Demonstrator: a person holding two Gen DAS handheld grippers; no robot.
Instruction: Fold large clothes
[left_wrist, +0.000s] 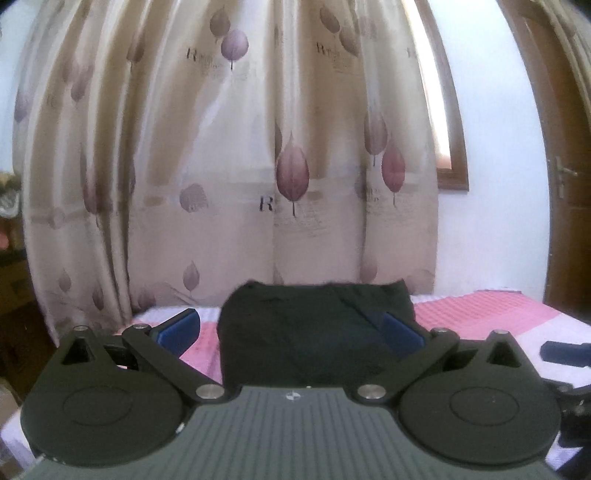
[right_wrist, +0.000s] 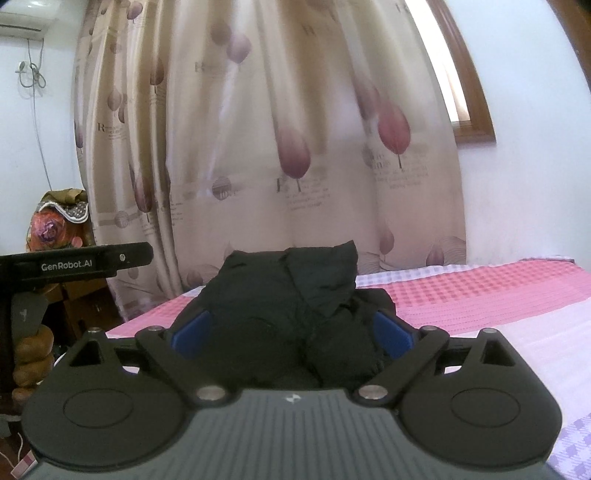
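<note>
A black garment (left_wrist: 314, 306) lies folded into a thick, compact block on the pink checked bed cover (left_wrist: 480, 314). My left gripper (left_wrist: 290, 317) is open, its blue pads (left_wrist: 181, 325) standing wide on either side of the block's near edge. Seen from the right wrist, the garment (right_wrist: 258, 284) is a lumpy heap with a loose flap on top. My right gripper (right_wrist: 291, 317) is also open. The cloth shows between its wide-spread blue pads (right_wrist: 391, 332), which do not press on it. The left gripper (right_wrist: 74, 262) shows at the left edge of the right wrist view.
A leaf-print curtain (left_wrist: 258, 166) hangs right behind the bed's far edge. A wooden door (left_wrist: 565, 177) stands at the right. Wooden furniture (right_wrist: 85, 299) and a pile of bundles (right_wrist: 59, 221) sit left of the bed. The pink cover (right_wrist: 461, 291) stretches away to the right.
</note>
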